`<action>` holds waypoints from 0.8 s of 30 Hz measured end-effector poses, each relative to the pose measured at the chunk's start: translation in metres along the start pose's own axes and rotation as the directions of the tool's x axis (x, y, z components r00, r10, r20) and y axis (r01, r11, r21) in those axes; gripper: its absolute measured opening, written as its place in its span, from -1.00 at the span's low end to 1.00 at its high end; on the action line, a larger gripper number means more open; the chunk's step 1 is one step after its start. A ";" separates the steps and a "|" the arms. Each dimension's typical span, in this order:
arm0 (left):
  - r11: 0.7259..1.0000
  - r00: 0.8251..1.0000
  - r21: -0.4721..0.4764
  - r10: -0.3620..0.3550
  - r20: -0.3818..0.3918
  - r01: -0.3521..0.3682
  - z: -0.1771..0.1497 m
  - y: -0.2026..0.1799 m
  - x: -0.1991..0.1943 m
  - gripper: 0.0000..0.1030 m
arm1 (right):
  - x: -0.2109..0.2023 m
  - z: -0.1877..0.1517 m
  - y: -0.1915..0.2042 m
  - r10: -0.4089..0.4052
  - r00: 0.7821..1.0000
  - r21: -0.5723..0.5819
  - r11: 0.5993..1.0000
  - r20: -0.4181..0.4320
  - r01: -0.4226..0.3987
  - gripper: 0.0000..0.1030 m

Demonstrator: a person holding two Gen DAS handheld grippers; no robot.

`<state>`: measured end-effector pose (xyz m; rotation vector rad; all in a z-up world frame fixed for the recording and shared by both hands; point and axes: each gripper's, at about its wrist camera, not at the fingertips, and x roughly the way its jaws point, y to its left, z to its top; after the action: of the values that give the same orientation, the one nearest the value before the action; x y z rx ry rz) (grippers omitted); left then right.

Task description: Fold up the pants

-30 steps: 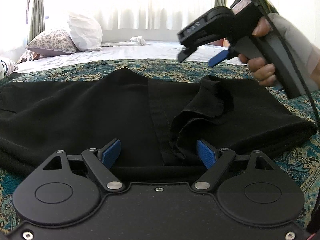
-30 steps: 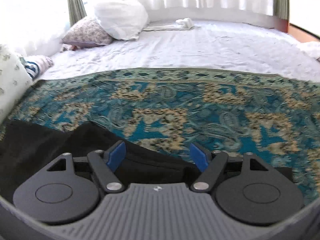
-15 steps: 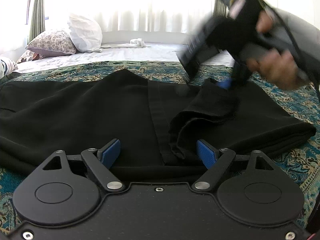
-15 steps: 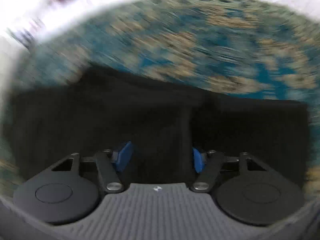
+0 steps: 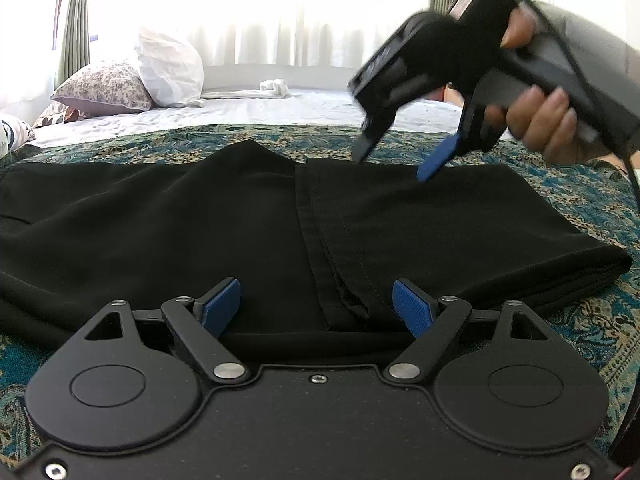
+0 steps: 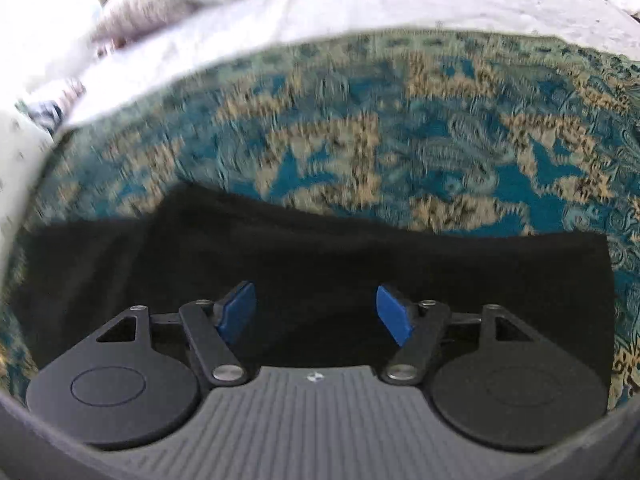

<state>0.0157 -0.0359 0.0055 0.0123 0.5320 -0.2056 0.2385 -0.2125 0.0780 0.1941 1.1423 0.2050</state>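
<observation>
Black pants (image 5: 200,224) lie spread on the patterned teal bedspread (image 5: 592,208), with the leg ends folded over the right part (image 5: 440,220) and lying flat. My left gripper (image 5: 316,306) is open and empty, low over the near edge of the pants by the folded hem. My right gripper (image 5: 394,164) is open and empty, held in a hand just above the far edge of the folded part. In the right wrist view the gripper (image 6: 316,314) hovers open over the pants (image 6: 360,264), with the bedspread (image 6: 400,120) beyond.
A white sheet (image 5: 300,104) covers the far half of the bed. A floral pillow (image 5: 104,88) and a white pillow (image 5: 168,64) lie at the far left. A small white cloth (image 5: 274,87) lies at the back. Curtains and a bright window stand behind.
The bunched-up corner of the folded leg ends now lies flat. My right gripper dipped down to the fabric and now hovers above its far edge. My left gripper has not moved.
</observation>
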 end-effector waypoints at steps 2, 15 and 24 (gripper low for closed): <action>1.000 1.000 0.000 0.000 0.000 0.000 0.000 0.000 0.000 0.60 | 0.015 -0.003 0.005 0.016 0.999 0.003 1.000 -0.040 -0.016 0.55; 0.988 0.997 -0.136 -0.074 -0.017 0.071 0.012 0.018 -0.005 0.40 | -0.040 -0.036 0.006 0.234 0.940 -0.119 0.970 0.247 -0.211 1.00; 0.953 0.990 -0.278 -0.136 -0.036 0.121 0.020 0.024 -0.009 0.40 | -0.091 -0.129 -0.075 -0.047 0.857 -0.070 0.993 0.514 0.097 1.00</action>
<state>0.0231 -0.0115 0.0256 -0.2900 0.6133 -0.2578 0.0886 -0.3019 0.0862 0.1115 0.6036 0.1275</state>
